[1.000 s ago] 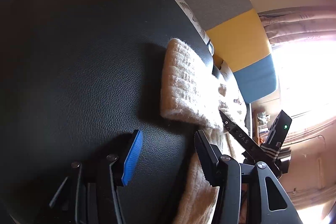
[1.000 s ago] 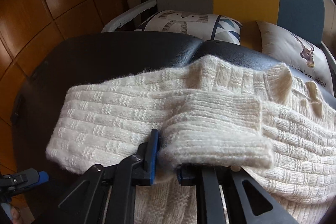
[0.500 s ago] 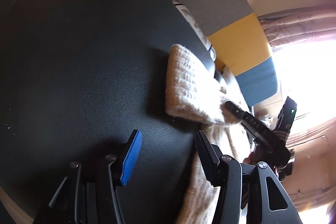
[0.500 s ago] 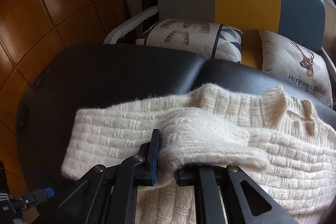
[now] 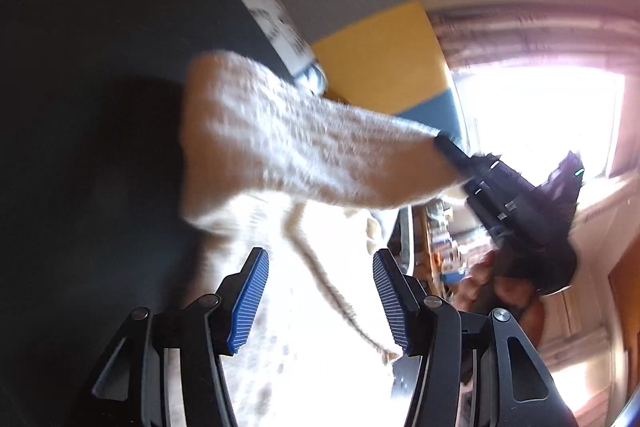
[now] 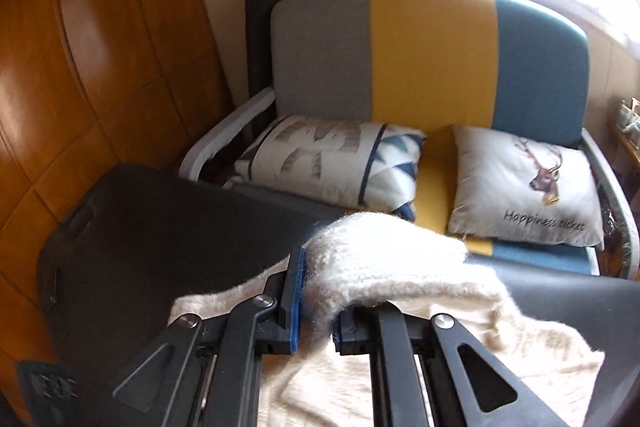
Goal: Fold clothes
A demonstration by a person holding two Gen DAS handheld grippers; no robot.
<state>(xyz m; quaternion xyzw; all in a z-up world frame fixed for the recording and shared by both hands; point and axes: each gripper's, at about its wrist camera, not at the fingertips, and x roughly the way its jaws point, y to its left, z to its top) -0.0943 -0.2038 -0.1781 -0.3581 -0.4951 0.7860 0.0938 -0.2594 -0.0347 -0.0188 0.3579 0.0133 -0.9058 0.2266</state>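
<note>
The right gripper is clamped nearly closed on a fold of the cream knit sweater, lifting that part clear of the black padded surface (the rest lies heaped below). The lifted sleeve stretches lengthwise from the surface toward the right gripper. The left gripper hovers over the sweater, jaws wide apart, holding nothing.

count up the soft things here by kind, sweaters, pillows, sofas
sweater: 1
pillows: 2, a patterned one and a deer one
sofa: 1
total: 4
</note>
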